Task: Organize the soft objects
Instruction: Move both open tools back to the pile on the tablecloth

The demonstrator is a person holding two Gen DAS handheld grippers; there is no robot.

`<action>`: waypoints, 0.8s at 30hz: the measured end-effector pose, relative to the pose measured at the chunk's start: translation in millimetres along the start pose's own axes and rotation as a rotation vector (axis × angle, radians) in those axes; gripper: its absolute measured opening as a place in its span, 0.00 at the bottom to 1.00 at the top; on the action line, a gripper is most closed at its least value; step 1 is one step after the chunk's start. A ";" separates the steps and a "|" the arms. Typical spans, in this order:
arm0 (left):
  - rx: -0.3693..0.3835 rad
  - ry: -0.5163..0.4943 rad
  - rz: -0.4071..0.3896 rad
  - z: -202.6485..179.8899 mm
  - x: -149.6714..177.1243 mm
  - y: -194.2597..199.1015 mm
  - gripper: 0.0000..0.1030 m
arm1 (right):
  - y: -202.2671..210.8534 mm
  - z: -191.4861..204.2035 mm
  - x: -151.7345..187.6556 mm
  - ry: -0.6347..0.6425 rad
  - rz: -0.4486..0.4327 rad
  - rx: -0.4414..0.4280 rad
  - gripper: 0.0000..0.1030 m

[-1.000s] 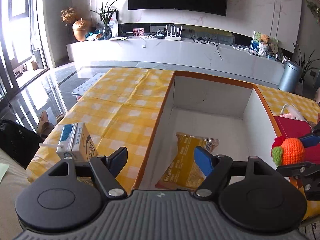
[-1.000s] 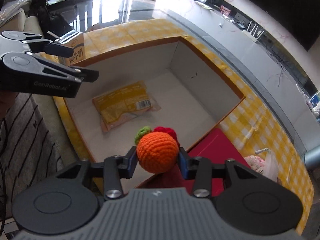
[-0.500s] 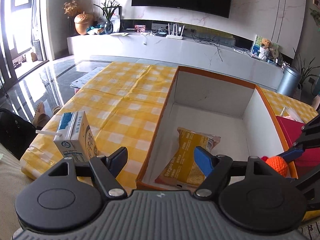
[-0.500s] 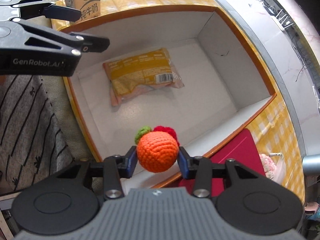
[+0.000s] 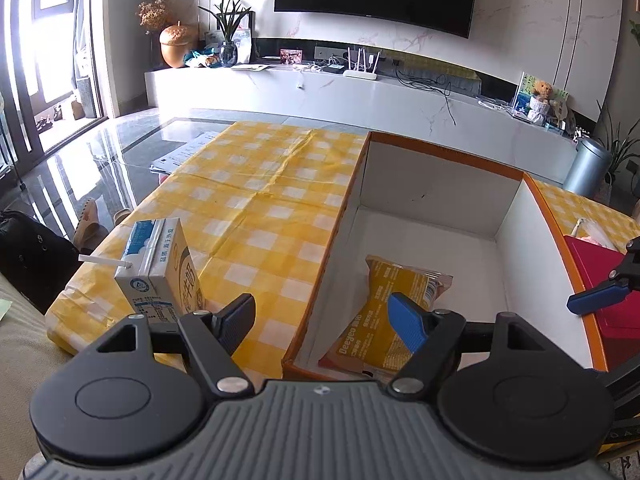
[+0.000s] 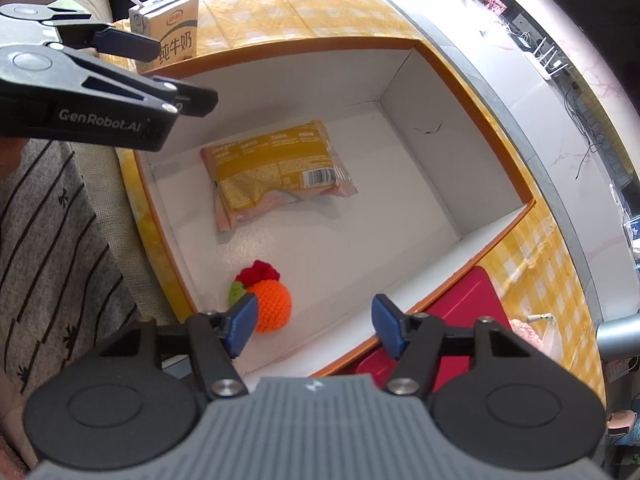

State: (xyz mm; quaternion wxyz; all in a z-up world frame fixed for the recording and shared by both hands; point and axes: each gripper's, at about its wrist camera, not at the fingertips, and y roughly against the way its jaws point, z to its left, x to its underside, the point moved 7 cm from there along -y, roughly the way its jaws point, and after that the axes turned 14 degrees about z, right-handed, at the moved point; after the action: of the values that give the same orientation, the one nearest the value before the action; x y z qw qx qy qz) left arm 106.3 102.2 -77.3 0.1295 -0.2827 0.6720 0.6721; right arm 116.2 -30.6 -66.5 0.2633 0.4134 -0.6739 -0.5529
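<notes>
The right gripper [image 6: 312,326] hung over the near corner of the box [image 6: 496,236], jaws opening w/ nothing between them. The crochet orange [image 6: 272,306] lay below on the box floor, partly hidden behind the left pad, apparently dropped there because the box collects the soft items. The left gripper [image 5: 324,320] sat w/ jaws wide apart and empty, straddling the box's near-left wall, prob. waiting its turn. Inside the white-lined box: a yellow snack packet [image 6: 276,168] lying flat toward the left side, plus the orange, well apart from it. Outside on the checked cloth [image 5: 264,200]: a milk carton [image 5: 164,268] upright w/ straw, near the box's left wall. A red lid [image 6: 460,312] lay just beside the right wall.
</notes>
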 end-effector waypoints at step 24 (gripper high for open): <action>-0.039 -0.064 -0.094 -53.9 -31.9 44.3 0.87 | 64.2 -99.1 115.1 -0.565 -0.365 -0.049 0.95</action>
State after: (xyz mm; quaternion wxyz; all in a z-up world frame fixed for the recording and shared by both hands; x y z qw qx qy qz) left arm 118.7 53.3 -19.5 0.1767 -0.2949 0.6403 0.6869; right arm 119.8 -177.5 8.3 -0.0275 0.3511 -0.6218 -0.6996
